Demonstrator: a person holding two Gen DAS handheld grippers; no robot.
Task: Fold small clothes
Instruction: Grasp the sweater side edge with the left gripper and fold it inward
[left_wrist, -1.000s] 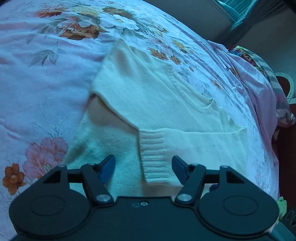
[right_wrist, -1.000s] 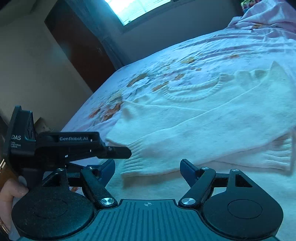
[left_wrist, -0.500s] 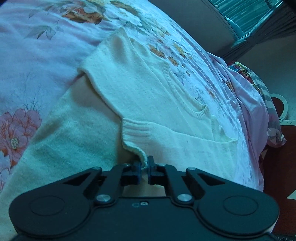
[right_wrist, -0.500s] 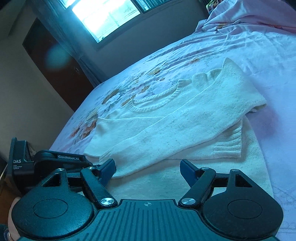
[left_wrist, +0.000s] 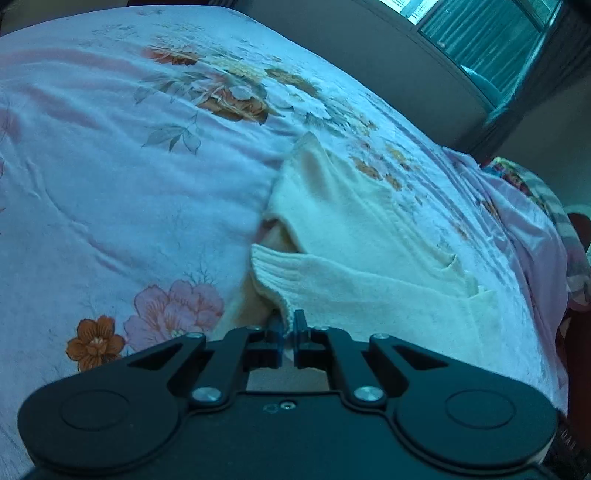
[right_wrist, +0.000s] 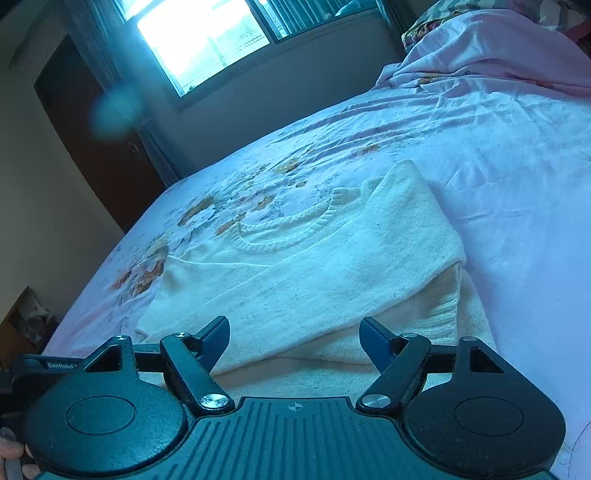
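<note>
Sweater (right_wrist: 317, 266): cream knit, lying on the floral bedsheet (left_wrist: 122, 206), both sleeves folded across the chest, round neckline toward the far side
Ribbed cuff (left_wrist: 275, 275): end of one folded sleeve, raised off the body of the knit, with a shadowed gap under it
Left gripper (left_wrist: 291, 326): tongs closed on the corner of that cuff; only a thin edge of the knit sits between the pads
Right gripper (right_wrist: 294, 334): tongs spread wide, holding nothing, hovering just above the near part of the sweater
Other cuff (right_wrist: 437, 317): lies flat at the right edge in the right wrist view, under the upper sleeve
Risk, slip: the bite looks shallow, so a quick pull could let the cuff slide out and drop crooked
Risk, drag: a sideways tug on the sleeve could shift the whole sweater on the sheet and skew the fold
Risk, undoing: lifting too high could pull open the sleeve fold beneath, since nothing pins it
Risk, stretch: loose rib knit may stretch at the pinched corner
Likely need: the free right tongs steadying the body
</note>
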